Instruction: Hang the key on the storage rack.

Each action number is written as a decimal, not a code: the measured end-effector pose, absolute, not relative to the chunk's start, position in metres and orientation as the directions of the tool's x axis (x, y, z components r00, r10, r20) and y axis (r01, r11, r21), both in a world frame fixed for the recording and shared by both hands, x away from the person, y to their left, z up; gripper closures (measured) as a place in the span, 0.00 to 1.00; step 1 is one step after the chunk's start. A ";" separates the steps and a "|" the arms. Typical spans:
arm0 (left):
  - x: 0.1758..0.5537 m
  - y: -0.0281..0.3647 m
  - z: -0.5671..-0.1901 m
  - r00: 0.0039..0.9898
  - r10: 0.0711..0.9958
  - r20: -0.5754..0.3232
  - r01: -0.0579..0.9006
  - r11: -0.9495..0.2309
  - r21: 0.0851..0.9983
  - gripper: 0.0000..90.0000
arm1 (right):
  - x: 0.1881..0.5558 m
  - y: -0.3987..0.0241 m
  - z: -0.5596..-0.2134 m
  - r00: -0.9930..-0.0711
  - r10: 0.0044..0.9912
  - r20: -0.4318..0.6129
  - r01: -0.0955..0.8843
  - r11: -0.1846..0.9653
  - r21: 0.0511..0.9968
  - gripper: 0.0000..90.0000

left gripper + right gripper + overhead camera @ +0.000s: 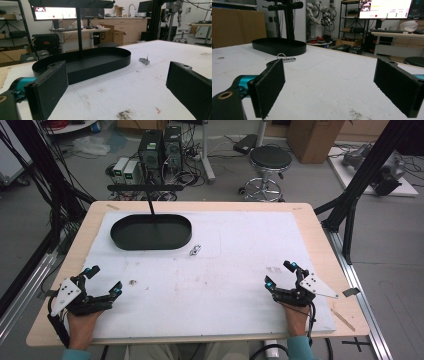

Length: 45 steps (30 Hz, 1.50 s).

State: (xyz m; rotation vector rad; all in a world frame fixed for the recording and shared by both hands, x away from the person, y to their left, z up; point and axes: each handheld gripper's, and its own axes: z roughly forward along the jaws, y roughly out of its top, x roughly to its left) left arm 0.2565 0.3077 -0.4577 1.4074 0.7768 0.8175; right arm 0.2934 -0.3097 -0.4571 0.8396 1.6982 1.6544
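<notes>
A small silver metal clip point(195, 250) lies on the white mat just right of the black oval tray point(120, 238). The clip point(144, 60) rests beside the tray's wall point(100, 68) in the left gripper view, and the clip point(285, 58) lies in front of the tray point(279, 48) in the right gripper view. My left gripper point(104, 281) rests open near the table's front left, nothing between its jaws. My right gripper point(280, 274) is open at the front right, also holding nothing. Both are well short of the clip.
A black post point(149, 200) with a crossbar rises from the tray. The white mat point(225, 270) carries a few small stains. A stool point(269, 160), computer boxes and cables stand on the floor beyond the table's far edge.
</notes>
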 end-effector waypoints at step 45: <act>0.325 0.258 -0.369 0.652 0.754 0.084 0.077 -0.176 0.981 0.05 | 0.293 -0.310 -0.457 -0.605 0.796 0.000 0.019 0.015 1.000 0.11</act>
